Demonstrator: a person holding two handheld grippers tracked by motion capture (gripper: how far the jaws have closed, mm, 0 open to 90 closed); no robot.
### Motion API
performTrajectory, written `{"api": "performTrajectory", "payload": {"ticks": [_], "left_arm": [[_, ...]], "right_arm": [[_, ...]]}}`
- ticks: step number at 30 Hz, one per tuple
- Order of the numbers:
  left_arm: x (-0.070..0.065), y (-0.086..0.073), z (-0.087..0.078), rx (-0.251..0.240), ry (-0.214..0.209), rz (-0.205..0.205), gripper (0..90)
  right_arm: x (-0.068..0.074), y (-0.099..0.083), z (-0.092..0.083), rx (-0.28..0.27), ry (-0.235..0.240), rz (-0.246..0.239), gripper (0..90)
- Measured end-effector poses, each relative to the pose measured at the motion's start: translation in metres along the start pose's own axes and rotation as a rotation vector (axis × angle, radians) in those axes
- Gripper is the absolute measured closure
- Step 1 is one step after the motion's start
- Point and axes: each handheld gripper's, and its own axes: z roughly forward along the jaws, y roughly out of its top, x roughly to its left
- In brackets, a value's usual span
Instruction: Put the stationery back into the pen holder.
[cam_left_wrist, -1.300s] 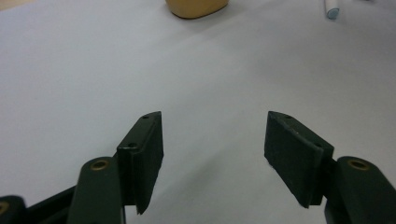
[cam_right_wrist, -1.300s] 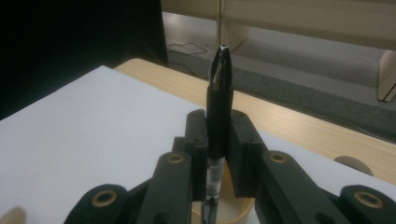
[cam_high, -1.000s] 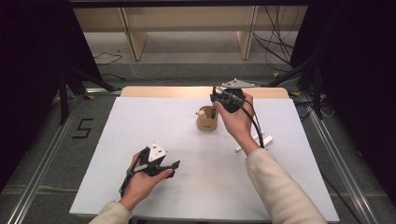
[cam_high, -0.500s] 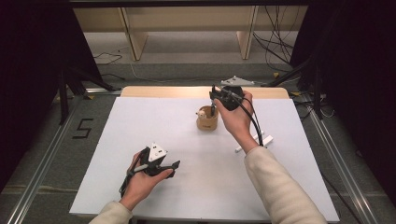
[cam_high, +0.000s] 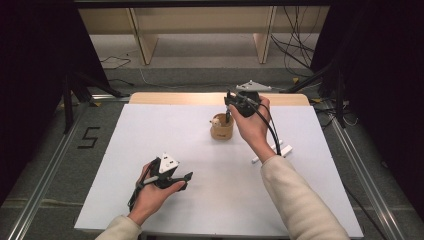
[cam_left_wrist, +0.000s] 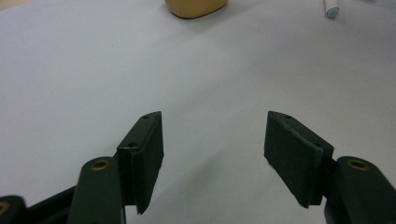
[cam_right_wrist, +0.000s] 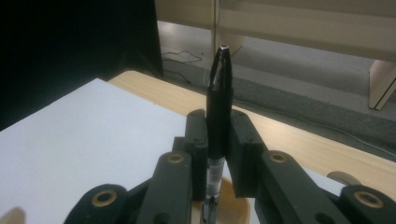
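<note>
High view, left to right: a person works two hand-held grippers over a white-topped desk (cam_high: 125, 150).

Left gripper (cam_high: 176, 179): rests low near the desk's near edge, left of centre; in the left gripper view its jaws stand spread with nothing but bare white surface between them.

Wooden cup (cam_high: 222, 129): stands upright toward the far edge of the desk, about mid-width, with something pale showing at its rim; too small to name.

Right gripper (cam_high: 228, 107): held just above the cup, pointing down over its mouth. In the right gripper view its pads are pinched on a black pen (cam_right_wrist: 219, 100), gripped around the middle of the barrel; the pen's capped end stands clear of the jaws, the other end reaches toward the cup's opening (cam_right_wrist: 233, 207).

White markers (cam_high: 272, 152): two slim white sticks, probably pens or markers, lie on the desk right of the cup, near the person's right forearm.

Progress: by the look of it, the job is loading pens into the cup. The black pen is picked up and lined up over the mouth, though not yet let go.

Left to do: lower and release this pen, then likely fetch the white ones from the right side.
</note>
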Motion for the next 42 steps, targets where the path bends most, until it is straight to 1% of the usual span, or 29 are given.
{"api": "performTrajectory", "payload": {"ticks": [12,21,26,33,42], "left_arm": [[0.000,0.000,0.000,0.000,-0.002,-0.001,37.4],[0.000,0.000,0.000,0.000,-0.002,0.000,37.3],[0.000,0.000,0.000,0.000,-0.004,0.000,37.4],[0.000,0.000,0.001,0.001,-0.005,0.000,37.3],[-0.001,0.000,0.001,-0.009,-0.010,-0.003,38.0]], "right_arm": [[0.003,-0.003,0.007,-0.004,-0.007,-0.002,79.5],[0.007,-0.007,0.013,0.007,-0.004,-0.022,79.4],[0.008,-0.010,0.016,0.012,-0.003,-0.025,79.4],[0.008,-0.017,0.019,0.033,-0.004,-0.028,79.3],[0.008,-0.030,0.026,0.085,0.004,-0.037,78.8]]}}
